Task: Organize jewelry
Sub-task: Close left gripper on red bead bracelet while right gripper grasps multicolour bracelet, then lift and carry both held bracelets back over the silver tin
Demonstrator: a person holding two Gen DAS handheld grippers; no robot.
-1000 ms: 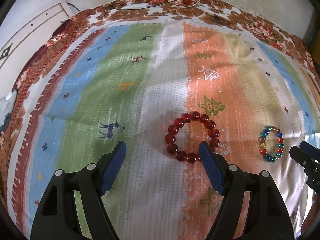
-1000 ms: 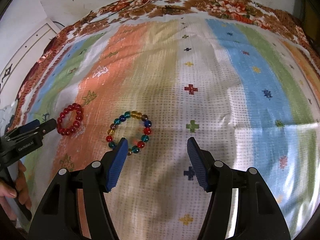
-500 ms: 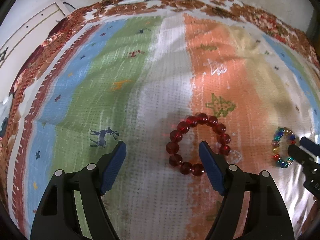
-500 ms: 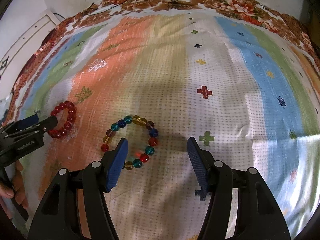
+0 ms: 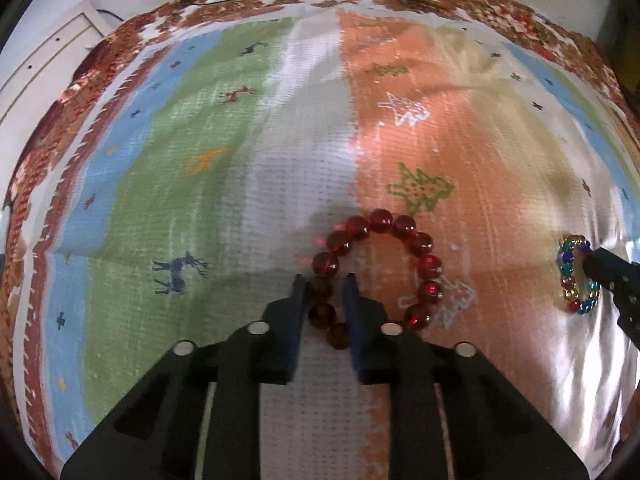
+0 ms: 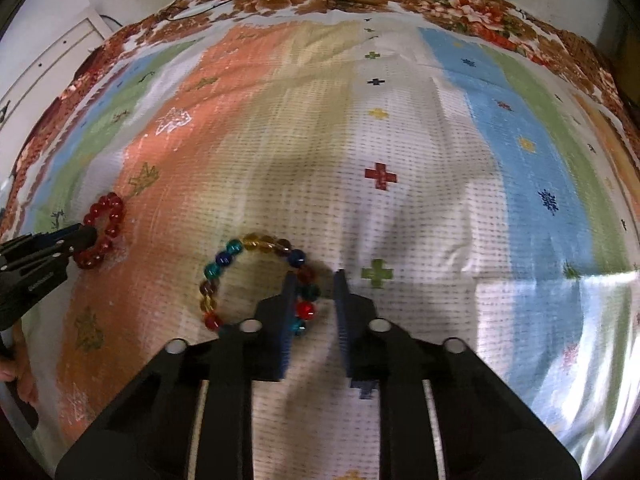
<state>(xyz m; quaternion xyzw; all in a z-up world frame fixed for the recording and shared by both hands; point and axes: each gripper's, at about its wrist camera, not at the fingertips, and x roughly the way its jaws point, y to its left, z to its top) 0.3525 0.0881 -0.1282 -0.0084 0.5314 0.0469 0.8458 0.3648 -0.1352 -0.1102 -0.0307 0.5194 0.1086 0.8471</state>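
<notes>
A red bead bracelet (image 5: 424,264) lies on the striped cloth. My left gripper (image 5: 323,282) has closed on its left side, with beads pinched between the fingers. A multicoloured bead bracelet (image 6: 224,264) lies further right on the cloth. My right gripper (image 6: 314,280) has closed on its right side, with beads between the fingers. In the left wrist view the multicoloured bracelet (image 5: 570,276) shows at the far right with the right gripper's tip on it. In the right wrist view the red bracelet (image 6: 106,220) shows at the far left with the left gripper's tip on it.
The striped cloth (image 6: 380,176) with small cross and tree motifs covers the surface, over a brown floral sheet (image 6: 460,4). A white cabinet (image 5: 40,68) stands at the far left. A hand (image 6: 16,376) shows at the lower left.
Both grippers have moved down and forward onto their bracelets and closed from wide open to narrow, each pinching beads.
</notes>
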